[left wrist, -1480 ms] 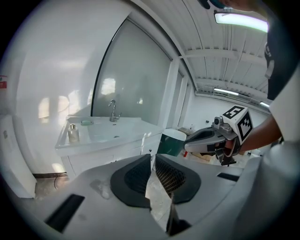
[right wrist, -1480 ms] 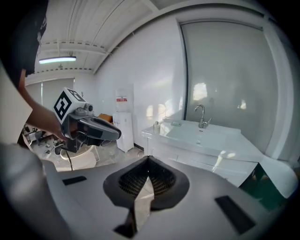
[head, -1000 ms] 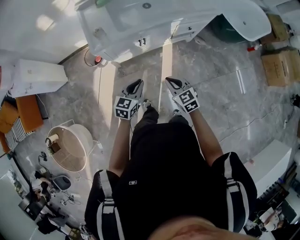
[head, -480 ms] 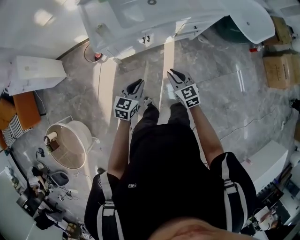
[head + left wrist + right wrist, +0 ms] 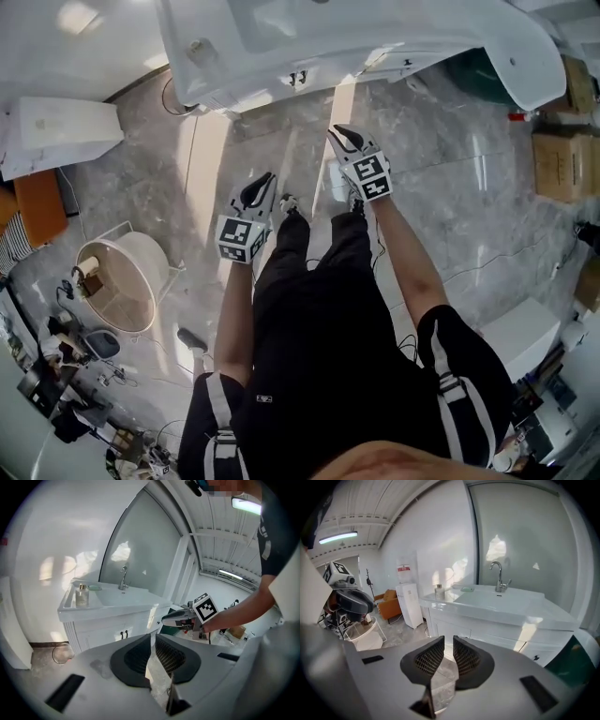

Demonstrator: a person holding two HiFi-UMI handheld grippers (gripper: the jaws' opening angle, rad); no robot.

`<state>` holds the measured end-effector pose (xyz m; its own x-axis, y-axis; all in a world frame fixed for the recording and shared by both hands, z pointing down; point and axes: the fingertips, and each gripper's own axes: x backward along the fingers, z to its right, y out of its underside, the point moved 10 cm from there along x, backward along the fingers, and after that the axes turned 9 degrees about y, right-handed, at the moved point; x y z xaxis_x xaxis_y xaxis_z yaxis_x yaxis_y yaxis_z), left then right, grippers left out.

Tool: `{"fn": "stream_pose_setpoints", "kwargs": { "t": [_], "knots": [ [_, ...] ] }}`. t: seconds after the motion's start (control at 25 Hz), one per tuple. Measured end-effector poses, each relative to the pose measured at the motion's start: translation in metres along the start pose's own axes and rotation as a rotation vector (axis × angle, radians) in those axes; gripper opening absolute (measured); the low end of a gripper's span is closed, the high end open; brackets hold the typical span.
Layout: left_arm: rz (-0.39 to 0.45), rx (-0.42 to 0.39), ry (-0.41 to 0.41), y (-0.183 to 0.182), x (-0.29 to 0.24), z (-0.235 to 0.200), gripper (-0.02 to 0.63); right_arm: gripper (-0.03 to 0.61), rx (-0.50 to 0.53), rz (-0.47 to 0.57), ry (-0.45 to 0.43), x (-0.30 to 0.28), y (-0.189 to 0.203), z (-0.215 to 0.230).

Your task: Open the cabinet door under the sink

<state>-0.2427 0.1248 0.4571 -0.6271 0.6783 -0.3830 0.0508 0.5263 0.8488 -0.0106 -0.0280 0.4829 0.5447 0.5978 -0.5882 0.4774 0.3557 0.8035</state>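
The white sink vanity [image 5: 281, 37] stands ahead of me, its cabinet doors closed, with a pair of small dark handles [image 5: 298, 78] at the middle. In the left gripper view those doors [image 5: 110, 632] and handles [image 5: 124, 634] face me under the basin. My left gripper [image 5: 255, 192] hangs over the floor short of the vanity, shut and empty. My right gripper [image 5: 339, 138] reaches further forward, nearer the cabinet, also shut on nothing. It shows from the side as the right gripper [image 5: 180, 617], and the left gripper [image 5: 354, 603] shows in the right gripper view.
A faucet [image 5: 123, 577] and a small bottle [image 5: 82, 595] stand on the vanity top. A white box-shaped unit [image 5: 56, 136] and a round white basket [image 5: 117, 281] are to the left, cardboard boxes [image 5: 567, 150] to the right. A round glass object [image 5: 62, 654] lies beside the cabinet.
The person has stepped closer to the vanity. The right gripper has moved forward toward the cabinet; the left gripper has dropped back slightly. Both stay shut.
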Motion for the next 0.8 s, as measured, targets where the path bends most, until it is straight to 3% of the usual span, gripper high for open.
{"fn": "stream_pose_setpoints", "kwargs": {
  "t": [0.48,0.64,0.8],
  "knots": [
    [-0.011,-0.011,-0.014,0.027,-0.076,-0.04,0.038,0.114,-0.129,-0.032,0.038,-0.151,0.097,0.026],
    [-0.072,-0.07,0.051,0.04,-0.097,-0.05,0.038,0.103,-0.161,-0.016,0.158,-0.196,0.114,0.031],
    [-0.099,-0.061,0.077,0.052,-0.101,-0.059,0.038,0.106,-0.192,-0.03,0.279,-0.241,0.121,0.037]
  ]
}}
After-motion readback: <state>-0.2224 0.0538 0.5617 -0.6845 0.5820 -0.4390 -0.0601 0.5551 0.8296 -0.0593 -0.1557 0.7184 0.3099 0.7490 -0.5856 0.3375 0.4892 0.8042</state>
